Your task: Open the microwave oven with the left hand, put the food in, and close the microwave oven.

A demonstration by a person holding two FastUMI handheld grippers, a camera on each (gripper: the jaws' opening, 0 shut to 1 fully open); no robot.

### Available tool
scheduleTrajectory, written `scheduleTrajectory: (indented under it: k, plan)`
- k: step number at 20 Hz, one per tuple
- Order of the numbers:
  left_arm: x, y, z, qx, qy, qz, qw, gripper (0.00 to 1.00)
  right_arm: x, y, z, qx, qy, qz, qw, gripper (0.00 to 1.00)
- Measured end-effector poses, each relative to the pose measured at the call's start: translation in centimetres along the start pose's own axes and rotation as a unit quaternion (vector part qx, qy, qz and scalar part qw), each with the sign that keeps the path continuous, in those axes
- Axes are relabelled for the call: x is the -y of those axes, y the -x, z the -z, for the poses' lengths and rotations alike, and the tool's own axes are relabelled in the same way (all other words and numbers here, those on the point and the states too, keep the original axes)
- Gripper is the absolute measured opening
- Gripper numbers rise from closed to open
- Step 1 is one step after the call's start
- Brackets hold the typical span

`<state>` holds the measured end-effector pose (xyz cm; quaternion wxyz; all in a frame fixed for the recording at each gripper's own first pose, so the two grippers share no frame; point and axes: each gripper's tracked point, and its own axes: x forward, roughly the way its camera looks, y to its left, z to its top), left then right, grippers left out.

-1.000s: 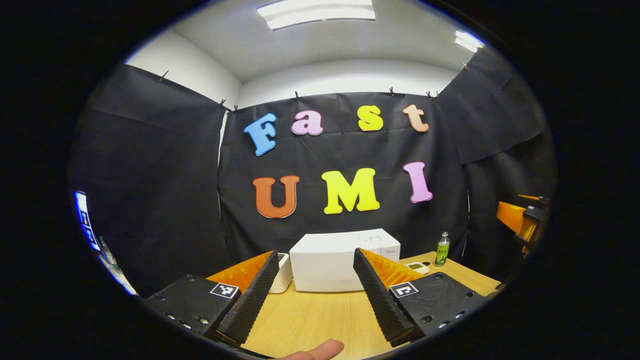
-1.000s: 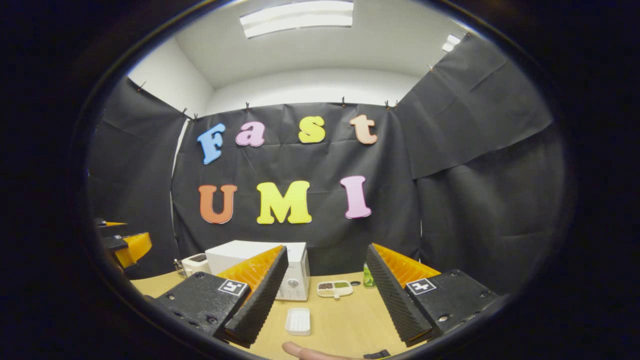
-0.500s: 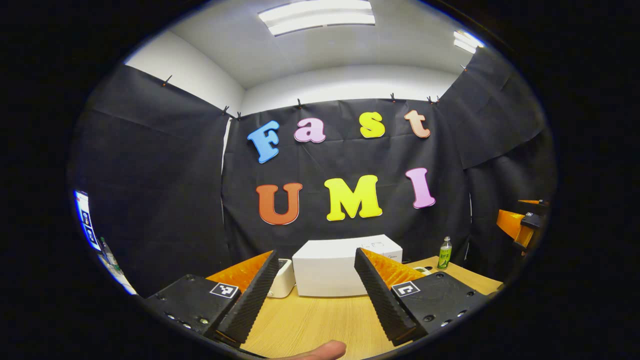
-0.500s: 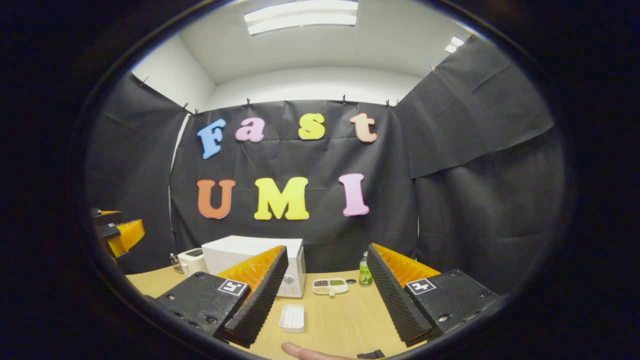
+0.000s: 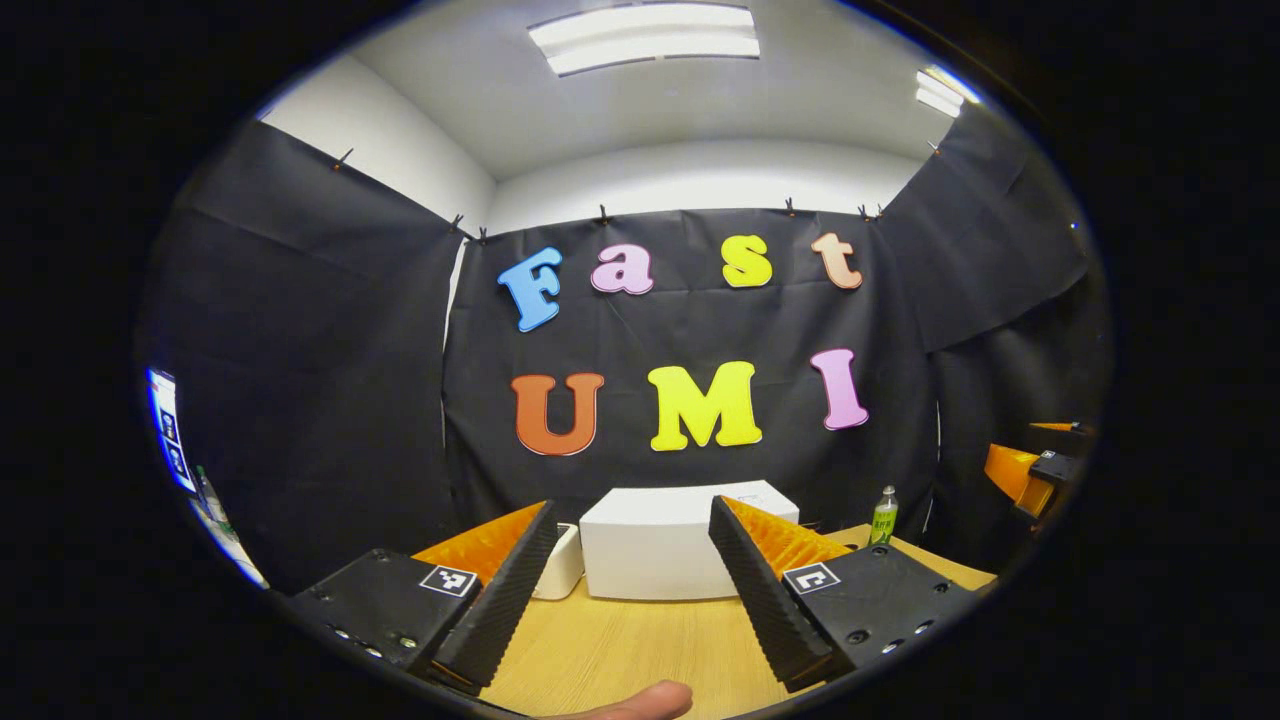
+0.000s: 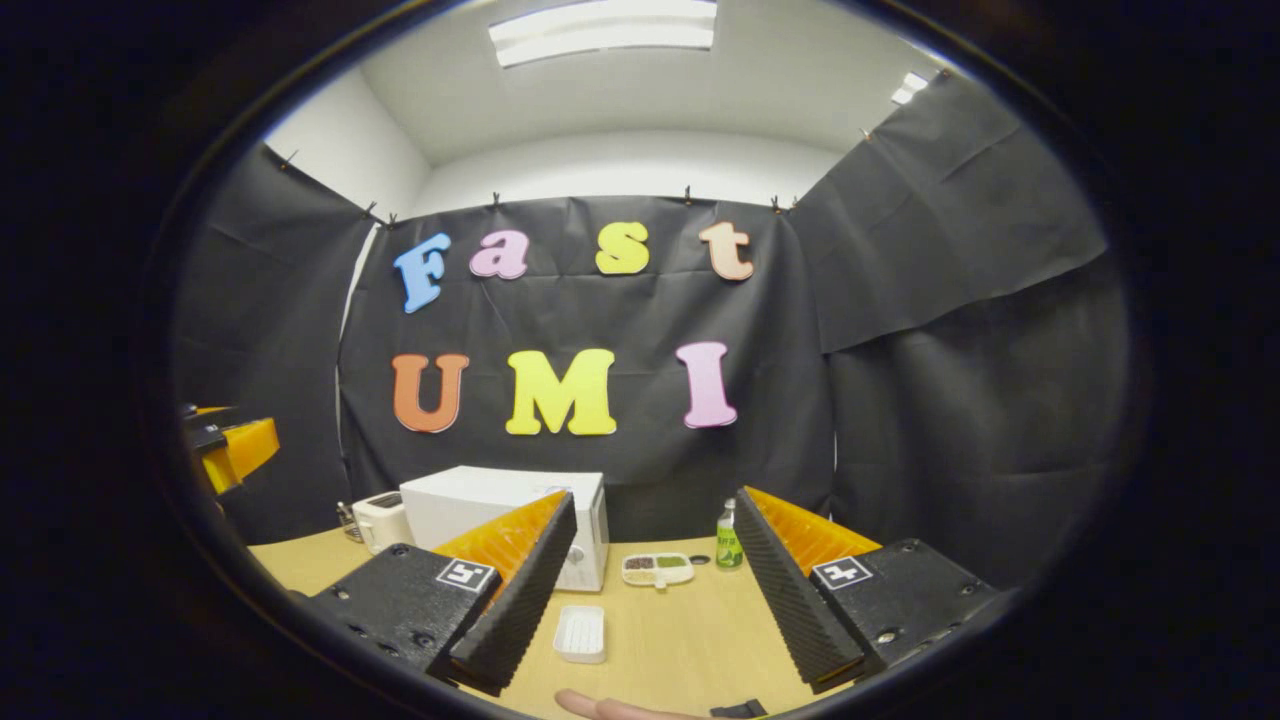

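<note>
Wooden tabletop (image 6: 680,640) runs under both my tongs. My left gripper (image 5: 625,590) gapes wide, holding nothing; my right gripper (image 6: 650,600) likewise. Ahead, the white microwave oven (image 6: 500,505) stands shut by the back wall, a small white tray (image 6: 581,633) before it, a compartment dish (image 6: 657,568) and green bottle (image 6: 729,537) to its right.

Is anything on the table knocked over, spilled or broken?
Nothing stands out. The microwave sits square on the table, the green bottle stands upright, and the divided food dish and small white tray lie flat with no spill around them. The toaster looks fine too.
</note>
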<state>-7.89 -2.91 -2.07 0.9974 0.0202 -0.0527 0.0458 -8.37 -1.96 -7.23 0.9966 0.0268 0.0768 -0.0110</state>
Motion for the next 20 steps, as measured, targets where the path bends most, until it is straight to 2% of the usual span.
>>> scheduleTrajectory:
  k: [18, 19, 20]
  plan:
    - [-0.4, -0.4, 1.6, -0.009, 0.000, -0.012, 1.000, 0.95, -1.9, 0.1, -0.1, 0.016, 0.012, -0.028, 0.999, 1.00]
    - [-0.3, -0.4, 1.6, -0.008, 0.001, -0.011, 1.000, 0.95, -1.8, 0.0, -0.1, 0.015, 0.012, -0.026, 0.999, 0.91]
    - [-0.3, -0.3, 1.4, -0.007, 0.002, -0.012, 1.000, 0.87, -1.8, -0.1, -0.1, 0.014, 0.012, -0.025, 1.000, 0.91]
